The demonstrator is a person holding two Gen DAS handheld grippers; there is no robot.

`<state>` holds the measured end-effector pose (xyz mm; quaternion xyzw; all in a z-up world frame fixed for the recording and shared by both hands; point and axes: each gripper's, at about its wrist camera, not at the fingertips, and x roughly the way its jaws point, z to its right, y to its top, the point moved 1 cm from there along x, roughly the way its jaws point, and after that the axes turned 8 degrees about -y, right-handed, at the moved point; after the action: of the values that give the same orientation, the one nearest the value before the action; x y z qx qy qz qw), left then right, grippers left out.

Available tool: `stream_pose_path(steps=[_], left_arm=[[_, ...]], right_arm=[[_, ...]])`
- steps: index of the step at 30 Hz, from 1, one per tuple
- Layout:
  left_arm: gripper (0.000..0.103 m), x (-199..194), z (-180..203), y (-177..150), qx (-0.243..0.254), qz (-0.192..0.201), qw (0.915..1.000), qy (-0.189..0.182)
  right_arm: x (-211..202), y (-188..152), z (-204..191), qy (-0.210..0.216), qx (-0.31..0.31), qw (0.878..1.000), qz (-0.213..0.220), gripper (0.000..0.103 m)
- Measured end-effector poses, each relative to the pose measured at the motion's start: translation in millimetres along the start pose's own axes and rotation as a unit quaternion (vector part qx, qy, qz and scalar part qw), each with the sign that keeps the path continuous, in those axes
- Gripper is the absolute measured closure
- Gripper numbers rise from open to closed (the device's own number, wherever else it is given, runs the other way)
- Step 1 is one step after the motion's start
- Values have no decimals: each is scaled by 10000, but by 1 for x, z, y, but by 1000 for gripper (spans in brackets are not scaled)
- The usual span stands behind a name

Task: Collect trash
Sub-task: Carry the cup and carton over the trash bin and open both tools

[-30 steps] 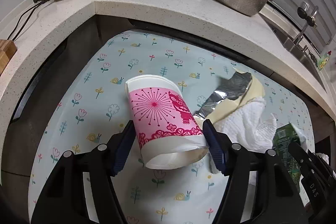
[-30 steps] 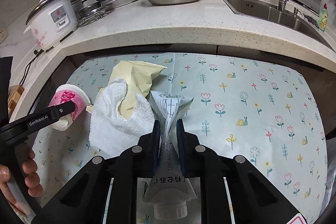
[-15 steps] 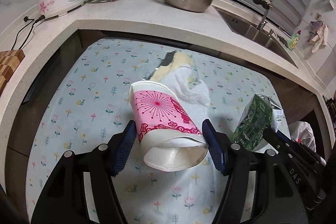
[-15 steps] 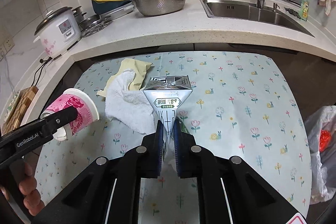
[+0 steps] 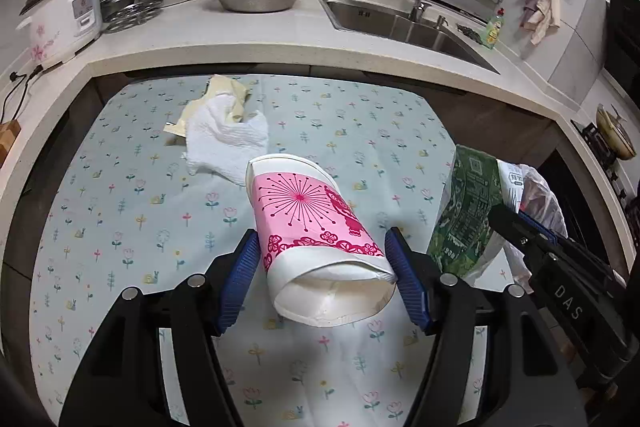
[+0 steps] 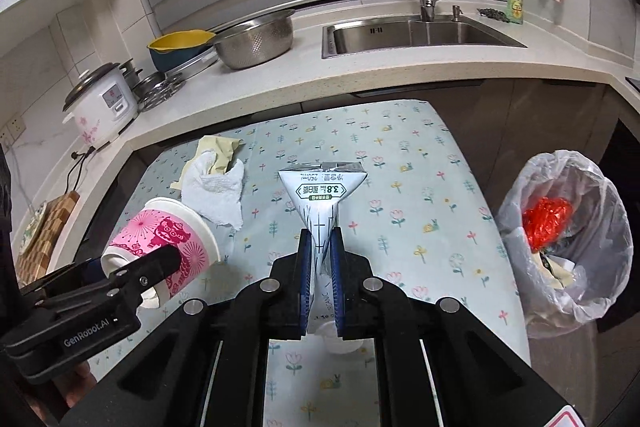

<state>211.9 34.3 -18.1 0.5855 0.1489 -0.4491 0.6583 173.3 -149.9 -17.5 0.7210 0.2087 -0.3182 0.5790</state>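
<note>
Right wrist view: both tools have lifted well clear of the flowered counter [image 6: 420, 163] since a second ago. The right tool [image 6: 320, 267] pinches the flattened milk carton [image 6: 322, 195]; the left tool [image 5: 322, 267] clamps the pink paper cup [image 5: 312, 219]. The lined trash bin [image 6: 568, 227] now shows at three o'clock, so dropping looks next. The white tissue [image 6: 214, 187] and yellow wrapper [image 6: 220, 147] remain at ten o'clock.

The left gripper [image 5: 326, 269] is held above the table [image 5: 120, 195], its blue fingers [image 5: 240, 279] pressed against both sides of a paper cup [image 5: 312, 223] lying sideways between them. The right gripper [image 6: 320, 279] is raised over the table too, nearer its trash-bag side, fingers squeezed tight on a flattened milk carton [image 6: 322, 195].
</note>
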Motion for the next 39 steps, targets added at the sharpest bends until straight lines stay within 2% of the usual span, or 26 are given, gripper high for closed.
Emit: stream_pose_path(steps=[11,17,32,39], left_arm=[[41,7,90,-23,649,-170,9973,-298],[41,15,130,-31,933,-250,9945,-407],[41,53,215,-36,1490,-500,9855,-638],[41,81,253,-34,1760,-622,9792,-800]], right_arm=[[-37,-14,84,-309,550,9978,183,94],[-48,-21,117,-417,721,9963,229,94],[-55,-20,209,-778,1269,9884,311,94],[-44,-13,253,-1040,1402,9842,285,94]])
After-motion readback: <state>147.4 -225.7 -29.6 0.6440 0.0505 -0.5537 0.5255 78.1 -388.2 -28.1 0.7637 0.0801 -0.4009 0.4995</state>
